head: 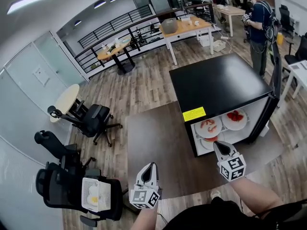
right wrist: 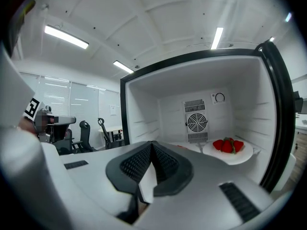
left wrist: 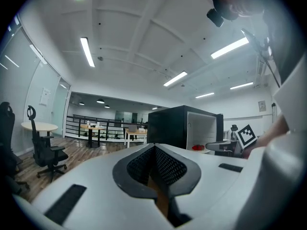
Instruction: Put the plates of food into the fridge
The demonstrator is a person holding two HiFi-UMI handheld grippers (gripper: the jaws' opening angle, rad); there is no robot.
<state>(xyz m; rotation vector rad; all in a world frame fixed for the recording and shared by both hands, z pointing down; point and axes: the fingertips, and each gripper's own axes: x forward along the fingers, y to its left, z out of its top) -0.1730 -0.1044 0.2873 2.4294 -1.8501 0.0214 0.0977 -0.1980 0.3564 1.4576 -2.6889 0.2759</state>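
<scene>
The black mini fridge (head: 218,83) stands on the floor with its door (head: 274,75) swung open to the right. On its shelves lie a white plate of strawberries (head: 235,119) (right wrist: 229,150), a plate of red food (head: 209,127), and a third plate below (head: 207,143). My right gripper (head: 219,146) (right wrist: 152,145) is shut and empty, pointing into the fridge just in front of the opening. My left gripper (head: 152,168) (left wrist: 154,147) is also shut and empty, further left and apart from the fridge (left wrist: 172,126). A white plate with a fried egg (head: 96,195) rests on an office chair at the lower left.
Black office chairs (head: 91,121) stand at the left near a round table (head: 64,99). Wooden tables (head: 187,28) and a railing line the back. A person (head: 259,23) stands at the far right behind the fridge. A grey mat (head: 158,147) lies before the fridge.
</scene>
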